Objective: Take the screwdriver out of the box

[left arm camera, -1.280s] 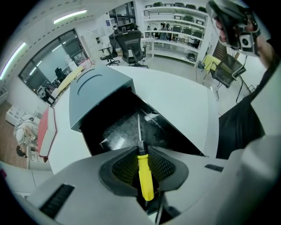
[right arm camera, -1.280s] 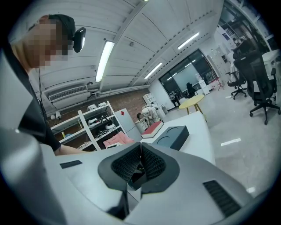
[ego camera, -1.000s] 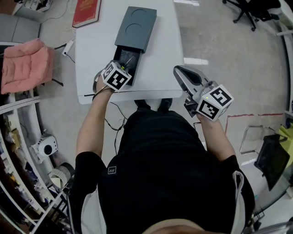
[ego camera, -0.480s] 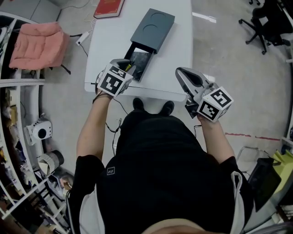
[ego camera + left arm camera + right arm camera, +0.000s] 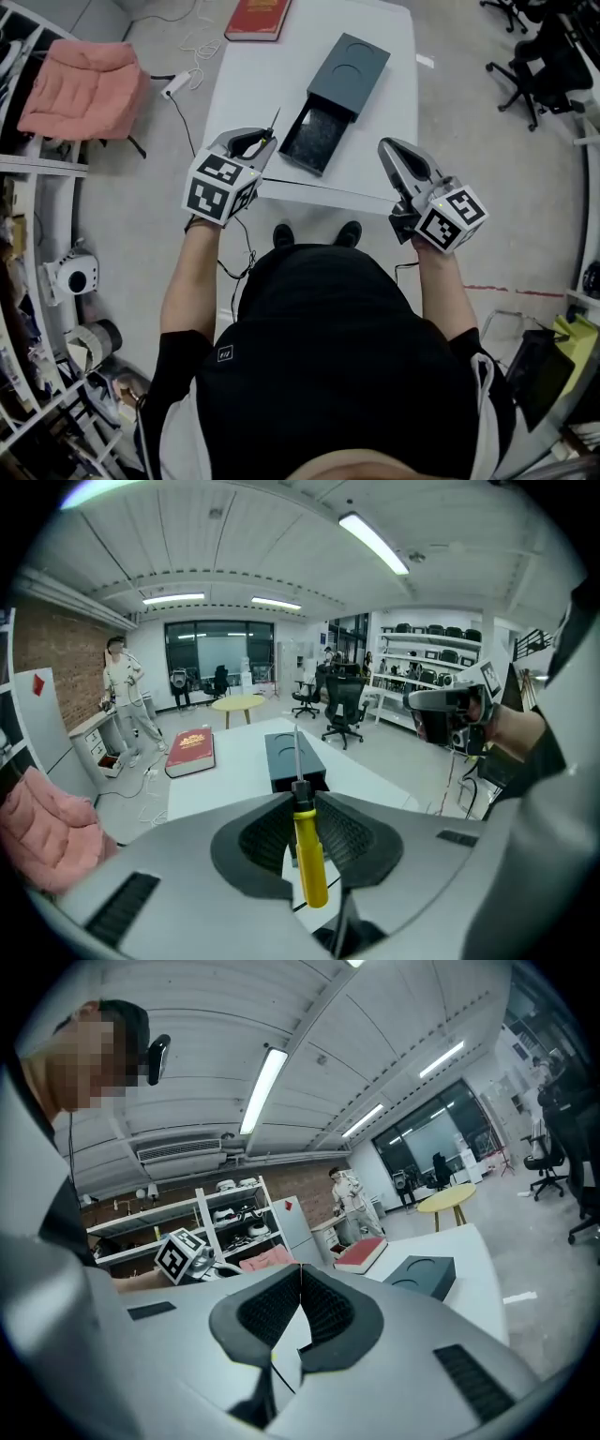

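The dark grey box [image 5: 348,73] lies on the white table [image 5: 253,89] with its tray [image 5: 313,142] pulled out toward me and showing no tool inside. My left gripper [image 5: 262,142] is shut on the yellow-handled screwdriver [image 5: 308,853], held up off the table to the left of the tray. The thin shaft [image 5: 274,122] sticks out past the jaw tips, toward the box [image 5: 292,759]. The right gripper [image 5: 393,147] hovers at the table's right front corner, shut with nothing in it; its tips [image 5: 300,1270] meet.
A red book [image 5: 259,18] lies at the table's far left end. A pink cushioned chair [image 5: 82,86] and a cable stand left of the table, black office chairs [image 5: 544,52] to the right. Shelving lines the left edge. A person [image 5: 123,694] stands far off.
My left gripper has lifted out of the tray and come up and left with the screwdriver in its jaws. The right gripper has drifted slightly toward the table's corner.
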